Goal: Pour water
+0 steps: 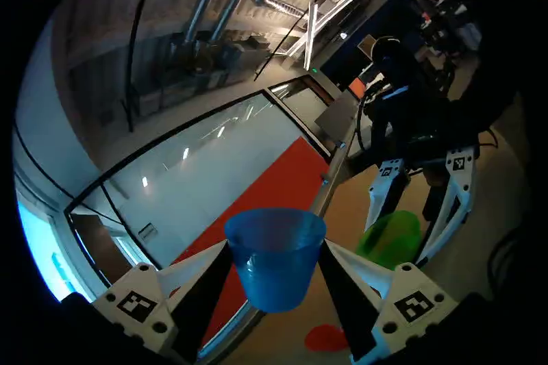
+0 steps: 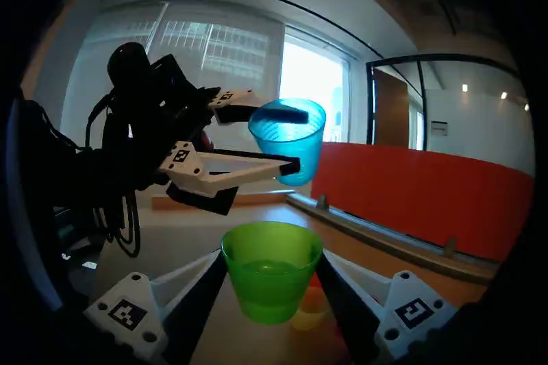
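Observation:
A translucent blue cup (image 1: 275,259) sits between the fingers of my left gripper (image 1: 274,276), which is shut on it; the view is tilted. The right gripper view shows this blue cup (image 2: 289,135) raised and slightly tipped above the table in the far gripper (image 2: 291,140). My right gripper (image 2: 272,283) is shut on a green cup (image 2: 272,269) holding a little water, kept upright and lower than the blue cup. In the left gripper view the green cup (image 1: 390,236) appears farther off in the other gripper (image 1: 404,242).
A wooden table (image 2: 205,228) lies below both cups. Small orange and yellow cups (image 2: 309,307) stand on it just behind the green one, and a red disc (image 1: 326,337) lies on the wood. A red partition (image 2: 438,194) with a metal rail edges the table.

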The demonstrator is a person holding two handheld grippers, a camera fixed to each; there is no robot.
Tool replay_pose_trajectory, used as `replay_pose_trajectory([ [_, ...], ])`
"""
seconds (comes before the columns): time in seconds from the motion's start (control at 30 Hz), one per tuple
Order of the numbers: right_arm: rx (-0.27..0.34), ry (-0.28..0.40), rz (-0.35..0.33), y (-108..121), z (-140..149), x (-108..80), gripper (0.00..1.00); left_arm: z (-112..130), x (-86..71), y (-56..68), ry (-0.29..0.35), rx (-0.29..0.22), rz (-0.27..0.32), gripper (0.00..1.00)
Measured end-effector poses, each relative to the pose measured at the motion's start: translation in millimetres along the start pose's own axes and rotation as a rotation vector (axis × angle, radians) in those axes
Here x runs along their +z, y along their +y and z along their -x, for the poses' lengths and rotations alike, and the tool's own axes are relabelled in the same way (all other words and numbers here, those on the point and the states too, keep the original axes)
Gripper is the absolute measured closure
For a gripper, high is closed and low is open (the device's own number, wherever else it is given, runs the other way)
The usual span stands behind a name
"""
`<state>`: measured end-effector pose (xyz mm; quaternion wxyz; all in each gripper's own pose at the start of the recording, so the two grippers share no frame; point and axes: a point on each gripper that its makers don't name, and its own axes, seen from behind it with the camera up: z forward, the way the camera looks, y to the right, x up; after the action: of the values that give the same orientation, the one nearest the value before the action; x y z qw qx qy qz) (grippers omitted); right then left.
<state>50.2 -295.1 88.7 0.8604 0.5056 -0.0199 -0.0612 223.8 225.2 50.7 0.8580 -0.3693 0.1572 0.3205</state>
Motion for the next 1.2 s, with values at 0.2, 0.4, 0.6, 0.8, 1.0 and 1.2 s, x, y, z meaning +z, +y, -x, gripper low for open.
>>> replay_pose_trajectory([
  [0.2,0.001,0.013,0.005,1.9,-5.4,0.5,0.1,5.6,-0.2,-0.5,-0.006,-0.115,0.005,0.16],
  [0.4,-0.002,0.021,0.009,3.8,-4.9,1.5,0.1,10.2,-1.2,0.7,-0.014,-0.213,0.007,0.16],
  [0.6,-0.006,0.032,0.015,3.9,-9.1,-1.8,0.1,13.4,-2.4,-8.9,-0.02,-0.35,-0.014,0.16],
  [0.8,-0.003,0.047,0.021,5.3,-17.2,-2.6,0.1,18.3,-3.4,-8.4,-0.028,-0.49,-0.008,0.16],
  [1.0,0.0,0.058,0.024,4.9,-22.0,-4.9,0.1,20.6,-1.8,-5.9,-0.031,-0.607,0.0,0.16],
  [1.2,-0.002,0.058,0.025,4.1,-24.8,-6.0,0.1,24.9,-4.6,-8.2,-0.042,-0.612,-0.003,0.16],
])
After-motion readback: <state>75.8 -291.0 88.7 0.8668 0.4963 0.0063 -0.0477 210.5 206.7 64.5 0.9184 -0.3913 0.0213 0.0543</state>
